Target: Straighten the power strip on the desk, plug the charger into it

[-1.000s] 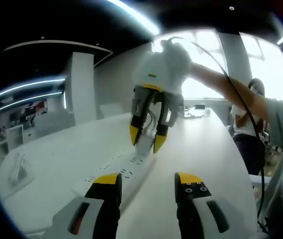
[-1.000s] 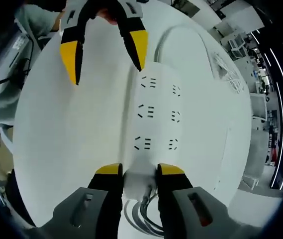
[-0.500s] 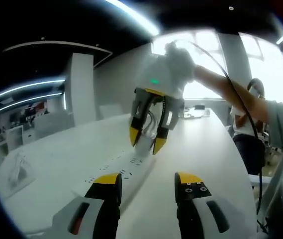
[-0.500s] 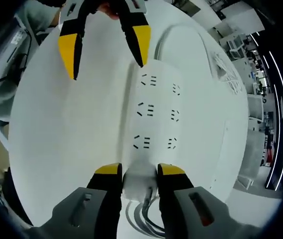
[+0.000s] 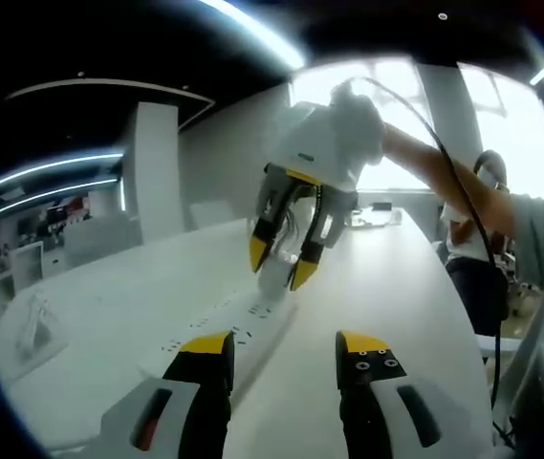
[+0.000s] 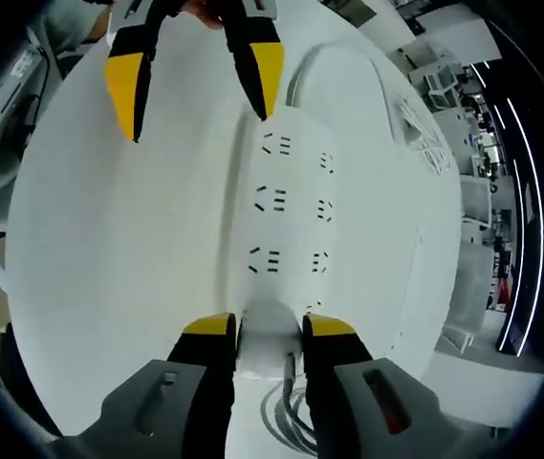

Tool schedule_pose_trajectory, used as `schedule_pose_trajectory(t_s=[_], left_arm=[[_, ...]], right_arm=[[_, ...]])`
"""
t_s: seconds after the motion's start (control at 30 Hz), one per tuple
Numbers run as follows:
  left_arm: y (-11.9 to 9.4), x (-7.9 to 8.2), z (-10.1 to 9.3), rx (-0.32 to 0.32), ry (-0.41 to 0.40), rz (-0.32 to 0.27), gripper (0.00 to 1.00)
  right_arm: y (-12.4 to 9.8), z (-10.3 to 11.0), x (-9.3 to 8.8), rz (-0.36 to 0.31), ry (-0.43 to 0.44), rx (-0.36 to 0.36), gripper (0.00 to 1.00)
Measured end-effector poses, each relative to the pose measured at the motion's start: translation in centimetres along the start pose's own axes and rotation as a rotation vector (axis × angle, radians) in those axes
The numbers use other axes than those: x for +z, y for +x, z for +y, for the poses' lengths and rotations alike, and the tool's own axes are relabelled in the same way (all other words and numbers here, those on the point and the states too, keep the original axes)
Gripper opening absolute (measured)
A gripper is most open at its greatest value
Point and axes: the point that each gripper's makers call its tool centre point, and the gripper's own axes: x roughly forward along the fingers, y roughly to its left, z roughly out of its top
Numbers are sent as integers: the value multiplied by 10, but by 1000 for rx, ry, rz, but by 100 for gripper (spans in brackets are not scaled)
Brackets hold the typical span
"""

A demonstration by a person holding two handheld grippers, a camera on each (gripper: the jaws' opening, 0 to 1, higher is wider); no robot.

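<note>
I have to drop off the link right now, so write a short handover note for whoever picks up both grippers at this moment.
Right gripper: shut on the cable end of the power strip, which lies flat on the white desk.
Left gripper: open, empty, its jaws on either side of the strip's other end.
Done: the strip is being held for straightening; whether it is straight yet I cannot tell.
Left: finish aligning the strip, release it, then fetch the charger and plug it into one of the sockets. The charger I cannot make out from here. A white cable curves on the desk beyond the strip.
</note>
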Motion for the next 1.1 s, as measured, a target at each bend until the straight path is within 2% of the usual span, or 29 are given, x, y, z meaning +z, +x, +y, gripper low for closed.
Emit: schedule_pose_trajectory(t_s=[0.13,0.57,0.73,0.87,1.0,1.07,1.1], left_arm=[[0,-1,-1,-3,0,1,44],[-2,0,-3,-5,0,0,44],[-2,-1,-5,-9,0,0,44],[-2,-2,-5,-9,-1,5,44],[-2,-3,-5,-10,-4,8,44],[-2,-3,-6,-10,0,10,44],[-2,-3,-6,-11,0,9,44]], right_arm=[[1,0,0,38,-18,8,26],[3,-2,4,104,-50,113,25],[7,-1,7,148,-99,110,24],[6,3,6,124,-111,131,24],[6,-4,2,89,-70,169,24],[7,-2,6,94,-78,183,24],[7,1,9,127,-119,194,24]])
